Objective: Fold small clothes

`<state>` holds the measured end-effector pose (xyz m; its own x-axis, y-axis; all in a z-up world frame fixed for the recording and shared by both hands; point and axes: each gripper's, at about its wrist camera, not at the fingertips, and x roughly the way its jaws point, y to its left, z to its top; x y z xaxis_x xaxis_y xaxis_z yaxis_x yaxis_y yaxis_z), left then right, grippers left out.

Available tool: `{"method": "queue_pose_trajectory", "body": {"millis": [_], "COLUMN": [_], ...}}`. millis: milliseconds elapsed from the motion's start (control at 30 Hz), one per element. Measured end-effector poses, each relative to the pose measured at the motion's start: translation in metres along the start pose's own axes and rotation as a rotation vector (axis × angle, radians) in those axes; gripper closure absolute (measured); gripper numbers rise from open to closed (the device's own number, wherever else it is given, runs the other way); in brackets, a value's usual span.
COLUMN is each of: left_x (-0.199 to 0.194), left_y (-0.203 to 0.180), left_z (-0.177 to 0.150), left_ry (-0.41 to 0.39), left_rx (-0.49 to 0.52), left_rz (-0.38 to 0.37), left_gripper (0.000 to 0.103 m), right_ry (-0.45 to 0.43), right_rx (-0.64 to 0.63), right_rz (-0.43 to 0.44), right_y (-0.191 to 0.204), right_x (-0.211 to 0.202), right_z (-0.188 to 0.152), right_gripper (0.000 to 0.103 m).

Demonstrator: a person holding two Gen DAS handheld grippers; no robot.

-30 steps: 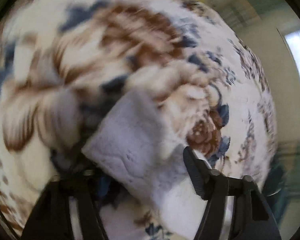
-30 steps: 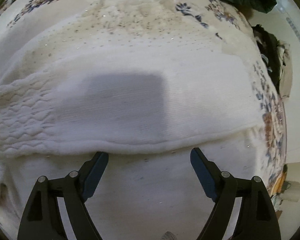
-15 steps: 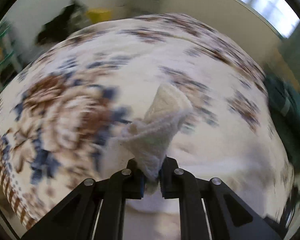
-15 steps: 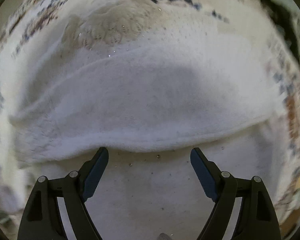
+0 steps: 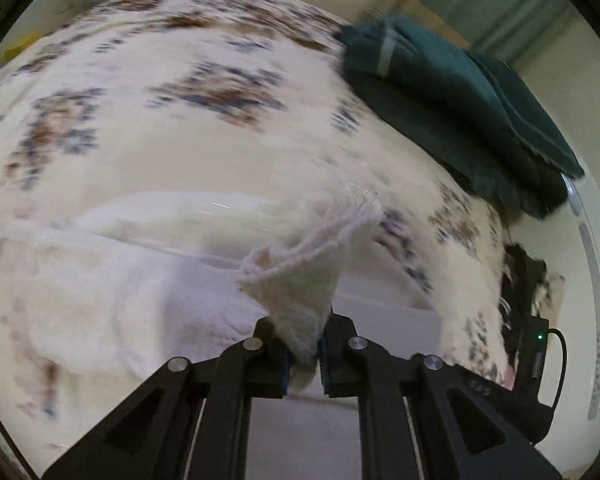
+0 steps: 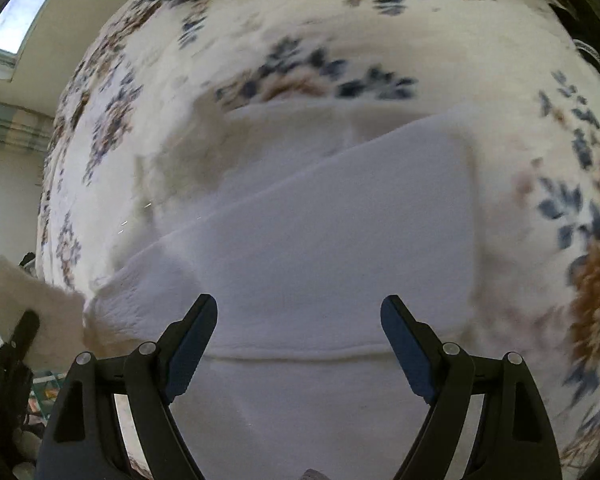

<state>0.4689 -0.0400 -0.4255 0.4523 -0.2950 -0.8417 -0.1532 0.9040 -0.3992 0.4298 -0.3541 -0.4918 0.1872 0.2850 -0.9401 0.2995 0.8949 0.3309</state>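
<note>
White sweater (image 6: 332,240) spread on the flowered blanket (image 6: 300,32)

Left gripper (image 5: 303,350) pinches a sweater corner, lifted off the blanket; right gripper (image 6: 300,336) hangs spread over the sweater's hem.

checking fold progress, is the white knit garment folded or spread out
Partly folded: the white knit garment lies doubled over on the floral blanket, one corner lifted in the left gripper.

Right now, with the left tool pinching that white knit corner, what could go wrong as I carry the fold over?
The left tool grips only a small bunched corner of the white garment, so it may slip out. The right tool is open above the cloth, pinning nothing, so the whole garment could drag across the floral blanket instead of folding.
</note>
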Motion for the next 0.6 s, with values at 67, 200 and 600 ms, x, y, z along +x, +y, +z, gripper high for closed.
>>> {"method": "queue_pose_trajectory", "body": {"millis": [67, 200, 600], "left_x": [0.022, 0.051, 0.018], "left_y": [-0.028, -0.070, -0.016], "left_z": [-0.004, -0.017, -0.048], "left_ry": [0.035, 0.090, 0.003], "left_rx": [0.021, 0.071, 0.194], "left_rz": [-0.023, -0.022, 0.398], "left_gripper": [0.094, 0.094, 0.020], "right_ry": [-0.001, 0.003, 0.061], "right_rx": [0.019, 0.058, 0.142], "right_rz": [-0.001, -0.009, 0.114], "right_y": [-0.022, -0.063, -0.088], "right_x": [-0.005, -0.009, -0.012], "right_z": [0.008, 0.017, 0.028], "right_gripper": [0.017, 0.017, 0.017]}}
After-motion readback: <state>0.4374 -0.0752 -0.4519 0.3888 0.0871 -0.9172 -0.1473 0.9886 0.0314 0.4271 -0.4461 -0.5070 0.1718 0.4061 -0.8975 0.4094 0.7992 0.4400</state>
